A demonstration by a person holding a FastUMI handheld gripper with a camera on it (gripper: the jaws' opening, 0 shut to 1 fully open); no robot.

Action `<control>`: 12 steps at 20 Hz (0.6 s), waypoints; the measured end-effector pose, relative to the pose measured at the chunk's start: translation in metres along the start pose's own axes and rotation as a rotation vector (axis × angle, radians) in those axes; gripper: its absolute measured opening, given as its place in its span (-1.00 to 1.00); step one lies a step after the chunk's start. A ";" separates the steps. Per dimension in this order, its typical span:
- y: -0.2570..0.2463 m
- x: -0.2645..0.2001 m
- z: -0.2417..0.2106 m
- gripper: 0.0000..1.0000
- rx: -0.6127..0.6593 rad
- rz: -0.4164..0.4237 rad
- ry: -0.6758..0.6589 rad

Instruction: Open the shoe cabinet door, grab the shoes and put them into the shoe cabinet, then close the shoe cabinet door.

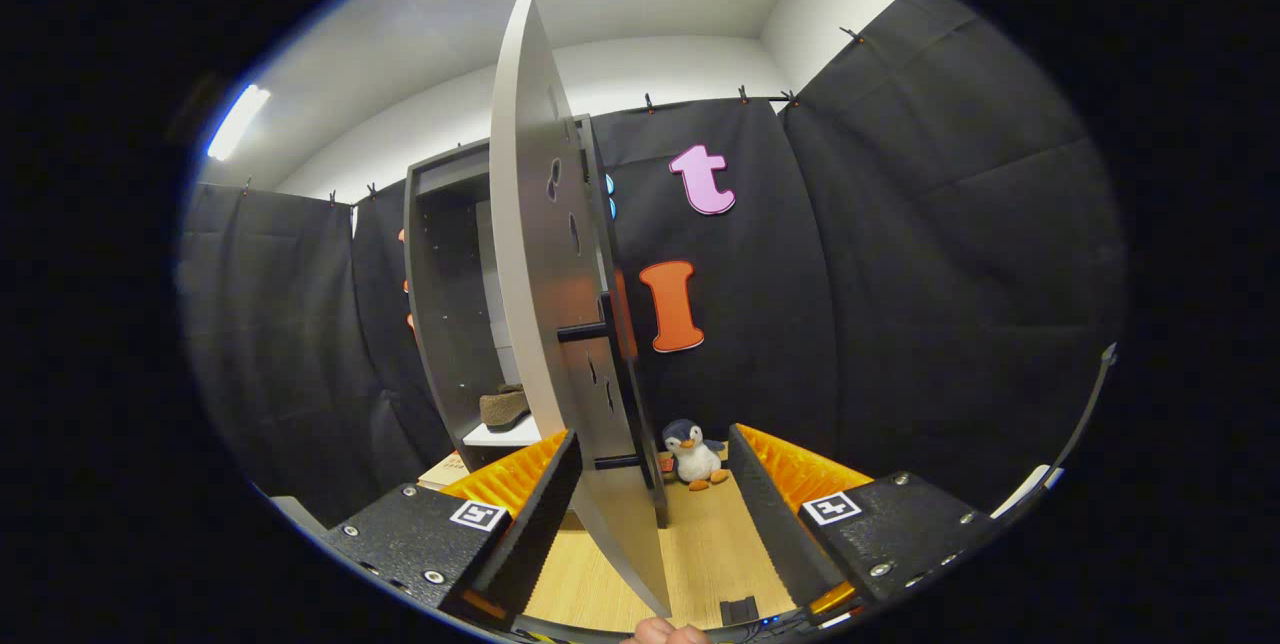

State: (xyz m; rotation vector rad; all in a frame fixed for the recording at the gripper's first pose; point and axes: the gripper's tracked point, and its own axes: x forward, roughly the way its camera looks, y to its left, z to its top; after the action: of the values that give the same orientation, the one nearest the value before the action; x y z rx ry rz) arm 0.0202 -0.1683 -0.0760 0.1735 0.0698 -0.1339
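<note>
Straddling the open shoe cabinet door (545, 254) edge-on at 12 o'clock, the gripper (655, 494) is sitting wide with the left finger (535, 509) seemingly touching the panel, which looks stiff, light and free-swinging, so I'd be pushing its flat face, shoe (503, 408) already shelved inside.

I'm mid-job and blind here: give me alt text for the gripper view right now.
The cabinet door stands open, edge-on between the open gripper's fingers, its lower edge close by one finger. A shoe sits on a shelf inside the cabinet. A toy penguin stands on the wooden floor beyond the fingers.
</note>
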 end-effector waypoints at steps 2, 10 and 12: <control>-0.011 0.000 0.011 0.84 0.014 -0.028 -0.031; 0.003 0.010 0.014 0.87 -0.041 -0.014 -0.008; 0.012 0.011 0.013 0.85 -0.053 -0.016 0.004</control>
State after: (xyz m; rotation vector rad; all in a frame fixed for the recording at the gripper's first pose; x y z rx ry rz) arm 0.0334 -0.1608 -0.0624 0.1205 0.0785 -0.1479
